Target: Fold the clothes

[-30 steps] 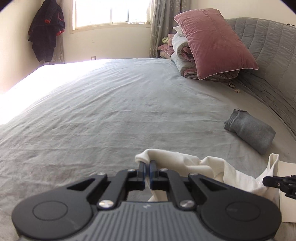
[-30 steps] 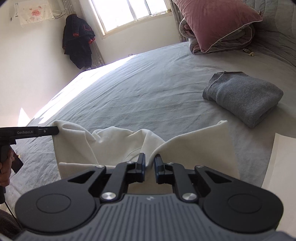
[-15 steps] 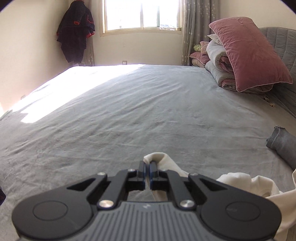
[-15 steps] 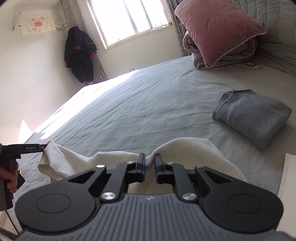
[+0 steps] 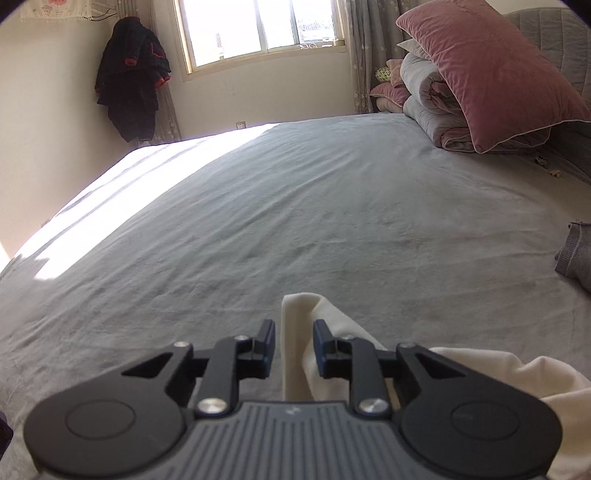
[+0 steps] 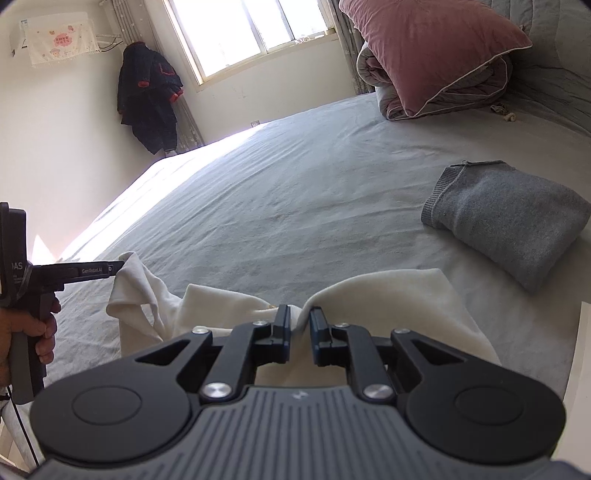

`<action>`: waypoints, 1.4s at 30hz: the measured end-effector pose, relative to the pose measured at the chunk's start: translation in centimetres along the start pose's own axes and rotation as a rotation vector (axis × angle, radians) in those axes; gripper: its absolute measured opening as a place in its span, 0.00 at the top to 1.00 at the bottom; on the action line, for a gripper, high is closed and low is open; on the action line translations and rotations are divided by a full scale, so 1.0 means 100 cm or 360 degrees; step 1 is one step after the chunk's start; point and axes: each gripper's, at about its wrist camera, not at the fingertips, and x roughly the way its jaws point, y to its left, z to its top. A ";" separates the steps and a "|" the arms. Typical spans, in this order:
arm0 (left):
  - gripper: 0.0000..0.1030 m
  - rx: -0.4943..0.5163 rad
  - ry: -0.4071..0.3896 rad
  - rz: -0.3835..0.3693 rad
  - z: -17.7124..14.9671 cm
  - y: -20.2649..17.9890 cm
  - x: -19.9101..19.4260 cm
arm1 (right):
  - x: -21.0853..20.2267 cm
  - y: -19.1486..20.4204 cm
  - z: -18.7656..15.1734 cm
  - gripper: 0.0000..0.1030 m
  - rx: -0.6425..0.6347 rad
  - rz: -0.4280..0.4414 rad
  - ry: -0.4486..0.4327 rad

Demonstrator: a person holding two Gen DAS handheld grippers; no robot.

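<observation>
So the left gripper [image 5: 294,343] is opening up, cream garment [image 5: 301,332] corner standing loose between its jaws. The right gripper [image 6: 299,334] is also opening, a cream fold still between its narrow jaws. The garment's crumpled on the near bed [image 5: 258,229]; a folded grey sweater [image 6: 509,218] lies farther right.

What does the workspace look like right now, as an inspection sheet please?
Surface: grey bedsheet, wrinkled, sunlit at its far left.
Job's things: cream garment, bunched at the near edge; folded grey sweater to its right.
Clutter: pink pillow on a rolled duvet.
Grippers: left gripper opening, a cream fold between its fingers, untouched; right gripper opening, cloth between its fingers.
Cables: thin black cable below the person's hand.
Surroundings: window, dark jacket hanging.
</observation>
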 end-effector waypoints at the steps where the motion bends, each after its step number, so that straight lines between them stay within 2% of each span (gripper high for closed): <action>1: 0.54 0.0019 0.0008 -0.0022 -0.003 -0.004 -0.002 | 0.000 -0.001 0.000 0.83 0.0009 0.0000 0.0011; 5: 0.48 0.0055 0.0045 -0.0109 -0.015 -0.018 -0.016 | -0.001 -0.007 -0.002 0.77 0.0046 -0.0002 0.0050; 7: 0.42 0.0060 0.0044 -0.0172 -0.021 -0.025 -0.027 | -0.004 -0.011 -0.002 0.58 0.0067 -0.0019 0.0037; 8: 0.40 0.0067 0.0040 -0.0216 -0.025 -0.029 -0.033 | -0.006 -0.012 -0.002 0.55 0.0074 -0.0021 0.0026; 15: 0.31 0.0211 -0.0018 -0.0636 -0.060 -0.082 -0.077 | -0.024 -0.029 0.000 0.53 0.0153 -0.0042 -0.0033; 17: 0.30 0.0299 -0.0038 -0.0752 -0.072 -0.107 -0.087 | -0.029 -0.035 0.000 0.53 0.0177 -0.0057 -0.0051; 19: 0.27 0.0390 -0.0068 -0.0818 -0.083 -0.130 -0.094 | -0.033 -0.040 0.000 0.52 0.0205 -0.0070 -0.0063; 25: 0.27 0.0556 -0.0034 -0.0921 -0.104 -0.186 -0.091 | -0.044 -0.050 0.000 0.52 0.0236 -0.0084 -0.0085; 31: 0.24 0.0605 0.0004 -0.0883 -0.115 -0.214 -0.077 | -0.048 -0.058 -0.002 0.51 0.0263 -0.0102 -0.0085; 36: 0.22 0.0609 -0.0034 -0.0824 -0.124 -0.222 -0.065 | -0.052 -0.062 -0.001 0.51 0.0269 -0.0093 -0.0094; 38: 0.29 0.0571 -0.0049 -0.0800 -0.125 -0.221 -0.063 | -0.053 -0.063 -0.001 0.51 0.0267 -0.0092 -0.0099; 40: 0.50 0.0527 -0.0071 -0.0752 -0.125 -0.219 -0.064 | -0.053 -0.064 0.000 0.51 0.0269 -0.0092 -0.0104; 41: 0.55 0.0499 -0.0075 -0.0749 -0.122 -0.215 -0.064 | -0.054 -0.065 0.000 0.51 0.0273 -0.0094 -0.0107; 42: 0.68 0.0471 -0.0079 -0.0746 -0.120 -0.211 -0.065 | -0.054 -0.065 0.000 0.51 0.0279 -0.0095 -0.0110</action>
